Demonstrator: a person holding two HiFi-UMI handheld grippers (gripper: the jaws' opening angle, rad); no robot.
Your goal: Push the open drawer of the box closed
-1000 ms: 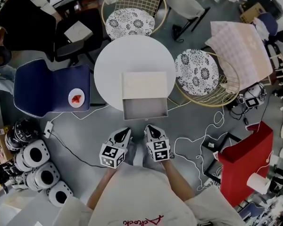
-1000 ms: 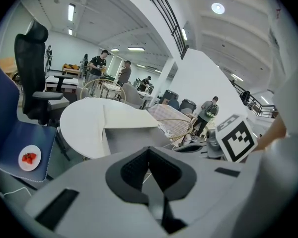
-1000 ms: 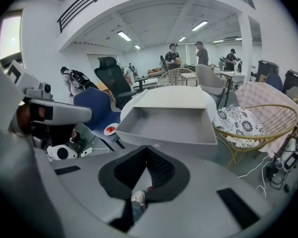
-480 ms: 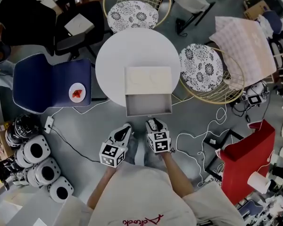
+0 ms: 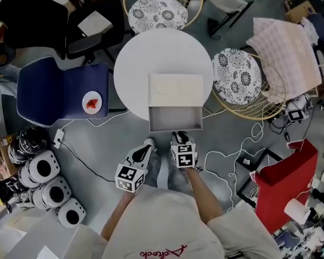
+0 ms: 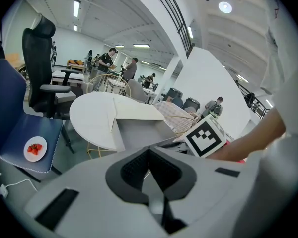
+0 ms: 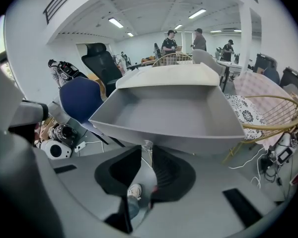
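Note:
A cream box sits on the round white table, and its grey drawer is pulled out toward me and is empty. My right gripper points at the middle of the drawer front. Its jaws have just been closing and stand a narrow gap apart. A small clear knob shows at the tips, but I cannot tell if it is touched. My left gripper hangs left of the drawer, below the table edge, shut and empty, with the drawer's side ahead of it.
A blue chair with a plate of red fruit stands to the left. Wire chairs with patterned cushions ring the table. Cables run over the floor, with a red bin to the right and round white devices to the left.
My right gripper has come down closer to the drawer front. The left gripper has barely moved. The drawer stays pulled out.

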